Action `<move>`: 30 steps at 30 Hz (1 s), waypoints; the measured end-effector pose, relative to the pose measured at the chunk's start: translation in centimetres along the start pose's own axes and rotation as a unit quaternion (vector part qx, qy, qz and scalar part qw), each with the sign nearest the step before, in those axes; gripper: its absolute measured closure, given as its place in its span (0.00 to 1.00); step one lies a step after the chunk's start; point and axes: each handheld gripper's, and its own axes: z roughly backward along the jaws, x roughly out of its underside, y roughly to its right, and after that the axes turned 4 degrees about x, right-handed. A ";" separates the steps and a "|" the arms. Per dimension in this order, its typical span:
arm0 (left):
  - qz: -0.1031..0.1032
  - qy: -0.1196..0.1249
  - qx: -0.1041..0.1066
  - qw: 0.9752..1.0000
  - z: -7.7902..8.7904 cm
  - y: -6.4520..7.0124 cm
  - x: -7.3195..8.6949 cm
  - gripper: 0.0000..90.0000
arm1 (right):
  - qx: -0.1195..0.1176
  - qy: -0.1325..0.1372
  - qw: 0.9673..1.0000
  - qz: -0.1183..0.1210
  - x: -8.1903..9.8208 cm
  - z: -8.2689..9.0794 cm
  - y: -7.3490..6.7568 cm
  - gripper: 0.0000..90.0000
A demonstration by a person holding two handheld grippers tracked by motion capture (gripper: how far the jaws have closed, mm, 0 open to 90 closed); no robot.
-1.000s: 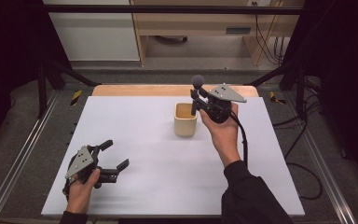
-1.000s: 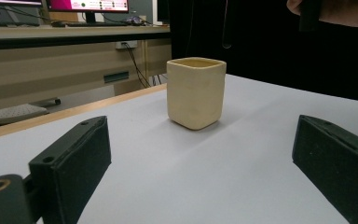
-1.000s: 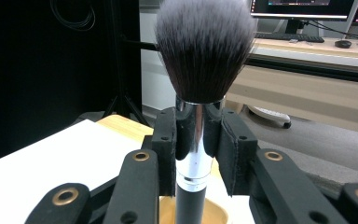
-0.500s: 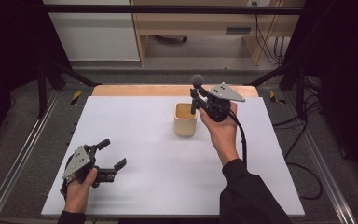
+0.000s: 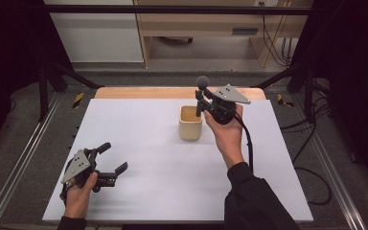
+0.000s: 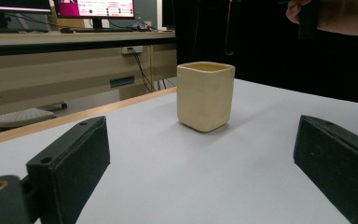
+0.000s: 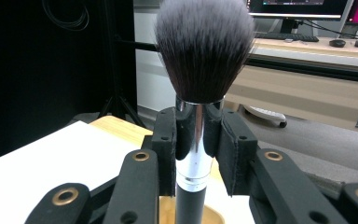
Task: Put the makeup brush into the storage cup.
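- The table [image 5: 139, 143] is topped by a plain white sheet; a strip of bare wood shows along its far edge at 12 o'clock.
- A cream cup [image 5: 190, 122], squarish with rounded corners, stands upright on the sheet a little beyond the centre, toward 1 o'clock. In the left gripper view the cup [image 6: 205, 95] sits ahead between the two jaws, well apart from both.
- The right gripper [image 5: 200, 103] is held above the table just beside the cup at 3 o'clock, its jaws clamped on the chrome ferrule of a makeup brush [image 5: 202, 82]. The brush stands upright, its dark, pale-tipped bristles on top, and in the right gripper view its black handle [image 7: 188, 205] points down over the cup's mouth.
- The left gripper [image 5: 111, 160] rests low at 8 o'clock near the sheet's near-left corner, jaws spread wide with nothing between them.
- Around the table: grey carpet, metal rails on both sides, black frame legs, cables at 3 o'clock.
- Beyond 12 o'clock stands a wooden desk [image 6: 65, 70] carrying monitors [image 6: 93, 8].
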 end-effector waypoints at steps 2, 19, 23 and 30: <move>0.000 -0.002 -0.001 1.000 0.0 0.0 0.0 0.02 | 0.001 0.000 1.000 0.002 0.0 -0.1 0.0 0.78; -0.005 -0.005 0.000 1.000 -0.2 0.2 0.1 0.01 | 0.000 -0.001 1.000 0.002 0.3 -0.7 -0.2 0.78; -0.005 -0.005 0.000 1.000 -0.2 0.2 0.1 0.01 | 0.002 -0.001 1.000 0.000 0.3 -0.8 -0.1 0.78; -0.005 -0.005 0.000 1.000 -0.2 0.3 0.1 0.01 | 0.000 -0.004 1.000 0.001 0.5 -1.2 -0.2 0.78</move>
